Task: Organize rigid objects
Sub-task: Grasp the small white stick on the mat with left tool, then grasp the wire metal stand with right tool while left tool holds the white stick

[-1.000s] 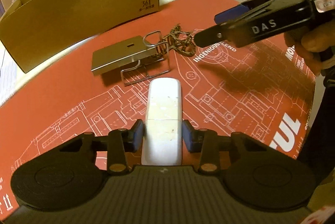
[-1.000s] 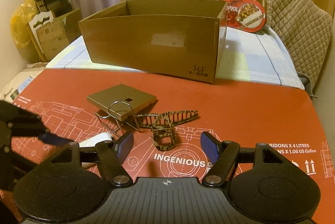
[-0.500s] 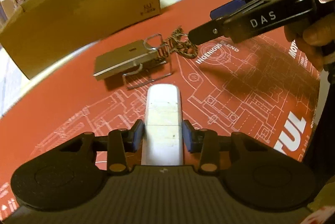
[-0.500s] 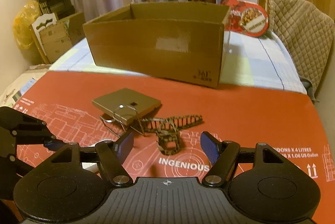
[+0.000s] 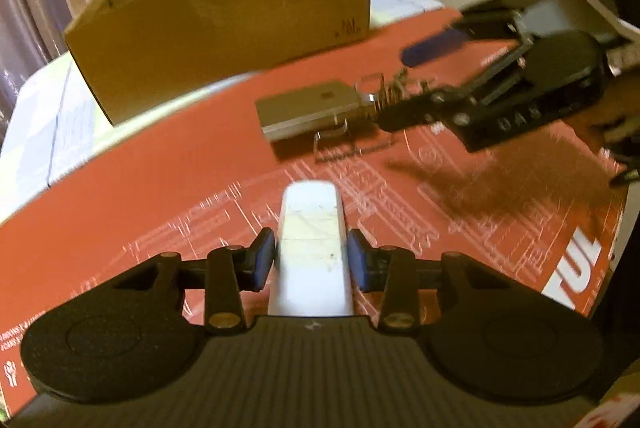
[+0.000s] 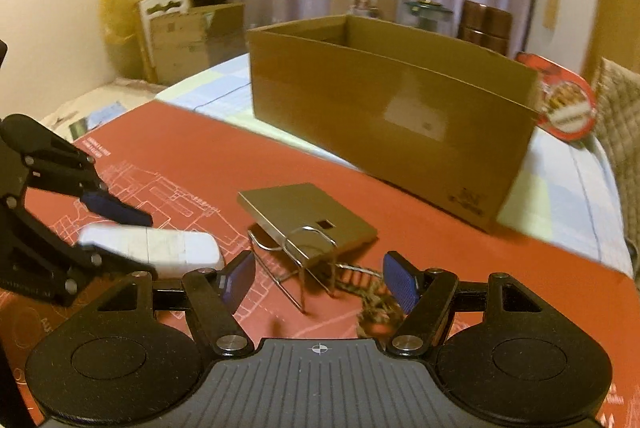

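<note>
The white oblong case (image 5: 311,240) sits pinched between the left tongs (image 5: 311,258), lifted clear of the red surface (image 5: 160,196), probably bound for the cardboard box (image 5: 224,24) at eleven o'clock. At one o'clock the right tongs (image 6: 320,278) are spread wide over the metal plate with its wire stand (image 6: 308,216) and a patterned chain (image 6: 376,308), seemingly lining up a grip.

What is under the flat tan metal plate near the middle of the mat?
A wire stand shows under the tan plate, holding its near edge up off the red mat. A patterned strap lies beside it. Anything further beneath is covered.
</note>
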Action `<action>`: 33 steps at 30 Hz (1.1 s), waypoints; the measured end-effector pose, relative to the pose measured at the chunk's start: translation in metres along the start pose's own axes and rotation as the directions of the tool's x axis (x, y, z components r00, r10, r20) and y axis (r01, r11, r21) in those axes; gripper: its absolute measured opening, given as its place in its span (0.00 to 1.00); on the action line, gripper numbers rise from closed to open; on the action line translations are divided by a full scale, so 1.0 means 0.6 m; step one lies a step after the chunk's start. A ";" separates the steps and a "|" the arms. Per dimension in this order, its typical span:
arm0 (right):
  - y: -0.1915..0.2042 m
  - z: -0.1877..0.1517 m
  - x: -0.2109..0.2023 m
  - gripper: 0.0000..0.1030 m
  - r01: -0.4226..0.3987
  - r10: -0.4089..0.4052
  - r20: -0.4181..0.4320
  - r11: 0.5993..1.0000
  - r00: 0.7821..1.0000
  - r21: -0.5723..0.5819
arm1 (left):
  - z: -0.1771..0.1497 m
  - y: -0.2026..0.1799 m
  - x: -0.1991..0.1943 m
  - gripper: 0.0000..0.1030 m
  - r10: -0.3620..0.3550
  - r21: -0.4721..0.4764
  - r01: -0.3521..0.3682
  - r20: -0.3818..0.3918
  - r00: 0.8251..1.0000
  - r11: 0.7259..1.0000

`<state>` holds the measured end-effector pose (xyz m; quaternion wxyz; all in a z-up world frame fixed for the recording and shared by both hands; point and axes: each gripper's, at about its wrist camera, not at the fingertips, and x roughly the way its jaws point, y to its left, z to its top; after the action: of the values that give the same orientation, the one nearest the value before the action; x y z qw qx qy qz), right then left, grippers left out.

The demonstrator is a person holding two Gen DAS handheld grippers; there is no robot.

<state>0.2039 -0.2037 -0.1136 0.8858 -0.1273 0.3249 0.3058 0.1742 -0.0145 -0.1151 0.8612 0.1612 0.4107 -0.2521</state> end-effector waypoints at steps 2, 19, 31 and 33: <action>0.005 0.001 0.018 0.66 -0.011 0.011 -0.018 1.000 1.000 -0.027 | -0.004 -0.004 0.006 0.33 -0.005 0.007 0.005 -0.012 1.000 1.000; 0.004 0.002 0.028 0.23 -0.075 0.089 -0.134 0.991 0.987 0.107 | -0.017 -0.011 0.017 0.35 0.003 0.018 -0.003 -0.025 1.000 1.000; 0.022 -0.031 0.005 0.23 0.022 -0.016 -0.192 0.999 0.981 0.028 | -0.016 -0.011 0.021 0.39 0.012 0.010 -0.012 -0.016 1.000 1.000; 0.025 -0.033 0.009 0.23 0.017 -0.011 -0.197 1.000 0.980 0.026 | -0.015 -0.005 0.023 0.39 -0.001 -0.018 0.000 -0.024 1.000 1.000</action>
<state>0.1881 -0.1979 -0.1325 0.8532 -0.1469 0.4141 0.2810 0.1745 -0.0168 -0.1318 0.8577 0.1561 0.4232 -0.2466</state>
